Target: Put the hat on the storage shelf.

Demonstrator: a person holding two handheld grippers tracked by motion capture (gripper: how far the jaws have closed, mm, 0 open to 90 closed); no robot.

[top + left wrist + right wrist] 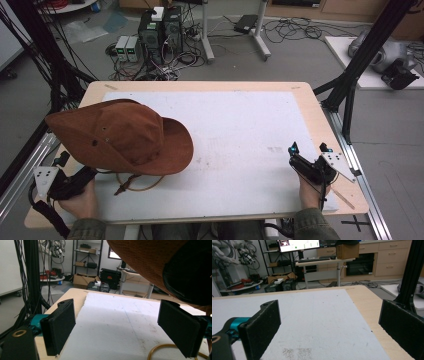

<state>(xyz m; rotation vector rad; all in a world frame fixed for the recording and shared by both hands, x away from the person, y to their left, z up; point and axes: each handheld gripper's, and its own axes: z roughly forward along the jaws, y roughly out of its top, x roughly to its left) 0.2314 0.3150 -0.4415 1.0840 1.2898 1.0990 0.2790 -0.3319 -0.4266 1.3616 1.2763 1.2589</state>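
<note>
- Presently, a brown wide-brimmed fabric hat [120, 136] is seen raised at the left of a white foam sheet [240, 135] laid over a light wooden table [320, 125]; its tan cord [137, 182] is looped on the sheet beneath it.
- The left gripper [117, 327] is held just below the hat's near brim, jaws spread wide, nothing pinched between them.
- The right gripper [309, 150] is held at the sheet's right edge, well apart from the hat, jaws likewise spread and empty.
</note>
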